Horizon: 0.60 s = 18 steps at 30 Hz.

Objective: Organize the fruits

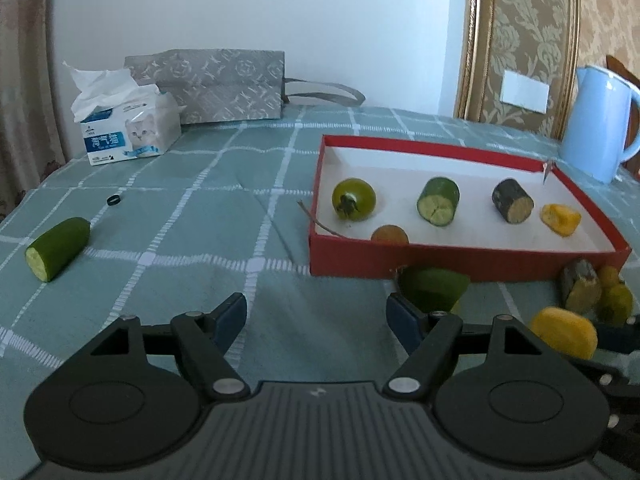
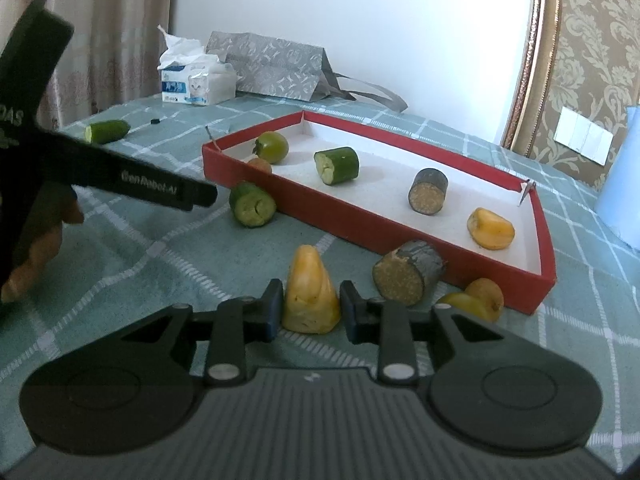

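Surface point(image 1: 192, 184) covered in a green checked cloth. A red tray point(image 2: 360, 222) with a white floor sits on it, right of centre in the left wrist view.

Inside the tray: a green tomato point(image 1: 353, 199) at the left end, then a green cucumber chunk point(image 1: 438, 201), a dark-skinned chunk point(image 1: 512, 200) with a tan cut face, and a yellow piece point(image 1: 561, 220) toward the right end. A small orange-brown fruit point(image 1: 389, 234) lies against the near wall, half hidden by it.

Outside the tray, along its near wall: a second cucumber chunk point(image 2: 252, 204) by the left corner, a second dark chunk point(image 2: 408, 278) touching the wall, and a small yellow-and-orange pair of fruits point(image 2: 478, 300) just right of it. A cucumber end piece point(image 1: 58, 248) lies well apart at far left, a small black ring point(image 1: 114, 200) near it.

Right gripper point(image 2: 308, 310): fingers clamped on a yellow wedge point(image 2: 310, 296), which stands pointed end up on the cloth, pads pressing its two sides.

Left gripper point(image 1: 316, 320): fingers apart, nothing between them, only cloth; the second cucumber chunk sits just beyond the right fingertip. A hand point(image 2: 38, 248) grips its handle, seen at the left edge of the right wrist view.

Background: tissue pack point(image 1: 128, 128), grey patterned bag point(image 1: 216, 84), pale blue kettle point(image 1: 600, 124).
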### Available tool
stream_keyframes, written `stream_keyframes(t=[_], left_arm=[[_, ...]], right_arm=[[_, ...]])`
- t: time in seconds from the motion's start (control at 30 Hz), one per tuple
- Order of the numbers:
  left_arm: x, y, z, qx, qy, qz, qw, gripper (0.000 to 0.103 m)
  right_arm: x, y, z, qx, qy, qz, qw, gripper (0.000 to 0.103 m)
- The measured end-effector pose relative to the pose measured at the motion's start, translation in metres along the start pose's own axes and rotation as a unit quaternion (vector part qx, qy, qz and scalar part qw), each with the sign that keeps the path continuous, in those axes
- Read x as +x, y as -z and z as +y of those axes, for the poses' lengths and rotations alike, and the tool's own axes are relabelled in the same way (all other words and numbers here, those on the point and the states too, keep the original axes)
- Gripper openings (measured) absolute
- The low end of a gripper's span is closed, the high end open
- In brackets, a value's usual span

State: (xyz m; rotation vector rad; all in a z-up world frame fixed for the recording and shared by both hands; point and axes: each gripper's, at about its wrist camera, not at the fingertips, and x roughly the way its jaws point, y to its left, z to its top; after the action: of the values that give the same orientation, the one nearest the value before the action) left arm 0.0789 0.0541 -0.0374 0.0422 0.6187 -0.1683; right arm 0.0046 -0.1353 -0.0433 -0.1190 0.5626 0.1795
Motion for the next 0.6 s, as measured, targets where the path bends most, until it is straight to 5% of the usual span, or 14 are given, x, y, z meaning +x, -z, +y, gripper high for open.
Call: stream_keyframes(t=[0.53,0.6], left_arm=[[0.004,0.002,-0.006,0.018,-0.009,0.006,0.9998,0.084],[0.004,0.002,-0.006,0.017,-0.01,0.007,0.9998,0.085]], right_arm=[[-0.017,-0.015,0.002,-0.033,0.039,-0.049,0.997,0.028],[-0.02,-0.021,0.0,-0.036,0.049,-0.057,0.996,0.02]])
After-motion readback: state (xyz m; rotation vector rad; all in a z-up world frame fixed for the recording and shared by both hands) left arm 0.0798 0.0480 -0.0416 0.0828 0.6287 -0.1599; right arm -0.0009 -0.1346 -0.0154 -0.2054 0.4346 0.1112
